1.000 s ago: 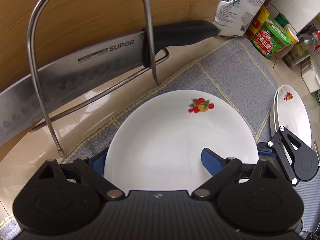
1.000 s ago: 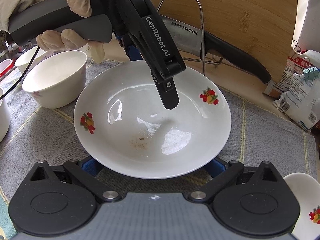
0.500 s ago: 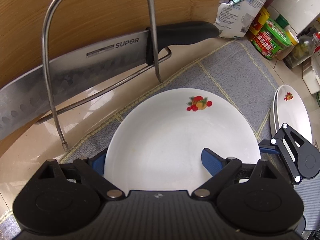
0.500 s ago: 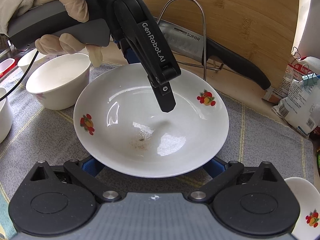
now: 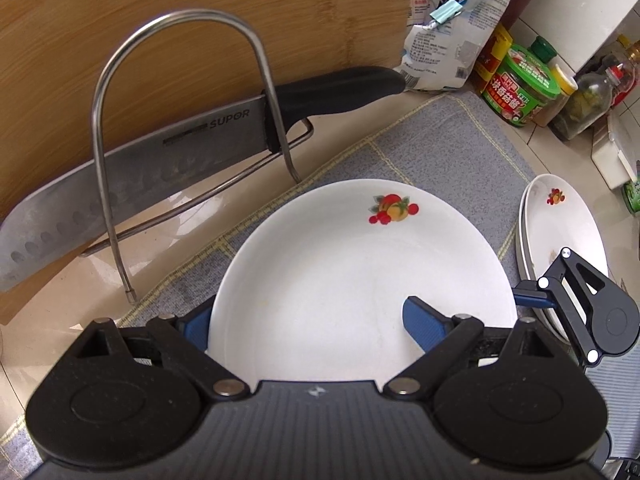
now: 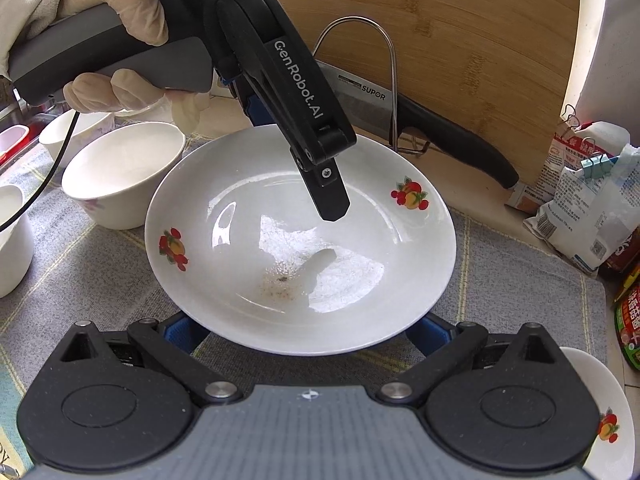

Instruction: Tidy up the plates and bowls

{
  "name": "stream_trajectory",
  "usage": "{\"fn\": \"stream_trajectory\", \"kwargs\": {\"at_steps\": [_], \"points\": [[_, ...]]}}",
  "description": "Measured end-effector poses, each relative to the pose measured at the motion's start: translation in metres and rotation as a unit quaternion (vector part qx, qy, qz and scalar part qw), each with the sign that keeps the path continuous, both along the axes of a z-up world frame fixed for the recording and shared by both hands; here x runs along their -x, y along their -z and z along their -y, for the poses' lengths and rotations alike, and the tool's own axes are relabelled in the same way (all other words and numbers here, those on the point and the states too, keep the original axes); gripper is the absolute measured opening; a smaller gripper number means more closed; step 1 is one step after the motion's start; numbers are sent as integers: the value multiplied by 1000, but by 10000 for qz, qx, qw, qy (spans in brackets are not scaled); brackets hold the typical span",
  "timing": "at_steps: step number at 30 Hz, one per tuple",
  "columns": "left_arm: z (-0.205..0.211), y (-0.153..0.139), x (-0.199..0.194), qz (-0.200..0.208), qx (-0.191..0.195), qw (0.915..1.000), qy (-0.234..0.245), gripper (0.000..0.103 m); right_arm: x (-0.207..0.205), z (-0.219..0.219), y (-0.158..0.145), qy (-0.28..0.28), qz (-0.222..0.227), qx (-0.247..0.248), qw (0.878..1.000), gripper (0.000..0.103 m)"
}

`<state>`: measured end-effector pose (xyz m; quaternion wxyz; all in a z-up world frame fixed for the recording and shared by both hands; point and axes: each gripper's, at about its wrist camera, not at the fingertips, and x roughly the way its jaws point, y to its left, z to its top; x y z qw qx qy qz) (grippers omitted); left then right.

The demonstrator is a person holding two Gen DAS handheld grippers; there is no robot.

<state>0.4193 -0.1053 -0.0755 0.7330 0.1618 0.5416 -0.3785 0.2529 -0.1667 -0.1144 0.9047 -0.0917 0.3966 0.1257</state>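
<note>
**Item: plate (image 5: 340, 280), white, shallow, with fruit motifs on its rim.** It lies on a grey mat (image 5: 440, 152) spread over the surface (image 5: 40, 320). We note brown specks at its centre.

**Left tongs (image 5: 310, 322).** They straddle the plate's far rim, released. One blue pad is outside and below the edge. The other finger hangs over the plate's inside, and its tip is clear of the glaze, with its shadow apart from it. A gloved hand (image 6: 120, 8) holds the handle, up and left of the plate.

**Right tongs (image 6: 308, 328).** They sit at the plate's near rim with both pads tucked under the edge, wide apart. We cannot tell whether they are clenched or released.

**Other entries, placed from the plate:**
- White bowl (image 6: 120, 172): just beside the plate, on the gloved hand's side.
- Stack of matching plates (image 5: 560, 240): near the plate, on the opposite side.
- Wire rack (image 5: 192, 12) holding a knife (image 5: 160, 160): beyond the plate.
- Bamboo cutting board (image 5: 160, 40): behind the rack, leaning upright.
- Clipped bag (image 5: 448, 40) and green-lidded jar (image 5: 520, 88): beyond the plate, past the knife's handle.
</note>
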Motion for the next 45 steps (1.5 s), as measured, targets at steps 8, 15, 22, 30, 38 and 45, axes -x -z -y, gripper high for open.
{"fn": "stream_trajectory", "kwargs": {"at_steps": [8,15,22,30,38,45], "points": [[4,-17,16,157,55,9998,79,93,14,-2,-9,92,164,74,9998,103],[7,-27,34,241,83,9996,126,93,35,1,-21,205,297,99,9993,103],[19,-34,52,310,127,9991,265,93,51,9,-26,373,391,163,9984,103],[35,-37,71,334,189,9980,511,93,70,17,-32,664,447,238,9965,103],[56,-36,88,333,247,9959,800,93,88,29,-35,993,462,313,9935,103],[81,-35,103,334,277,9930,1100,93,104,41,-36,1320,464,355,9895,103]]}}
